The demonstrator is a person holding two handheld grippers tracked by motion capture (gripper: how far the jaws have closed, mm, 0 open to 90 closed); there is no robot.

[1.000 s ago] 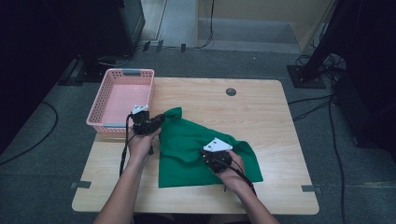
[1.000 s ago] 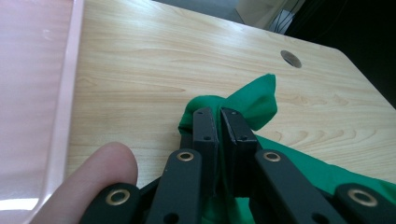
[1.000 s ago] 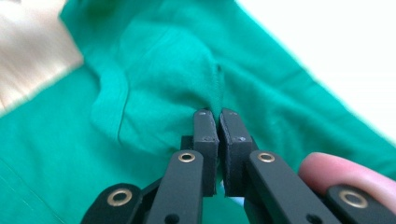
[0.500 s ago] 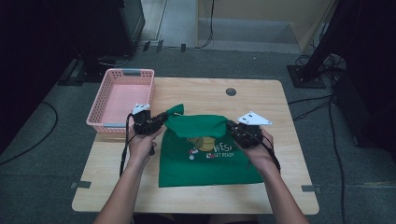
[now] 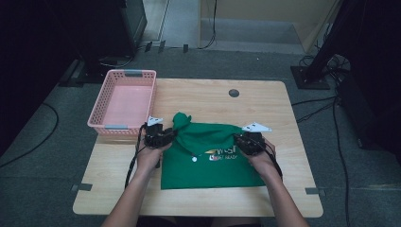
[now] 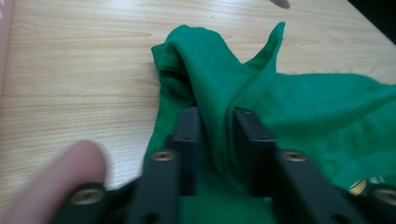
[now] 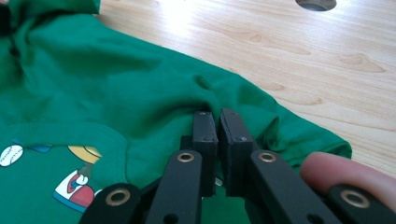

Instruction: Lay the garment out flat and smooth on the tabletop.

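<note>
High view first: the person's forearms come in from the near edge of the wooden table [image 5: 293, 101], and the green shirt [image 5: 208, 158] lies spread between the two grippers, print facing up. Left gripper [image 6: 217, 123] sits at the shirt's left upper corner; its jaws have just been opening, and a ridge of green cloth stands between them in the left gripper view. Right gripper [image 7: 218, 122] is at the shirt's right upper edge, jaws pressed together on a fold of fabric. Farther left, just beyond the left gripper, sits the pink basket [image 5: 100, 106]
</note>
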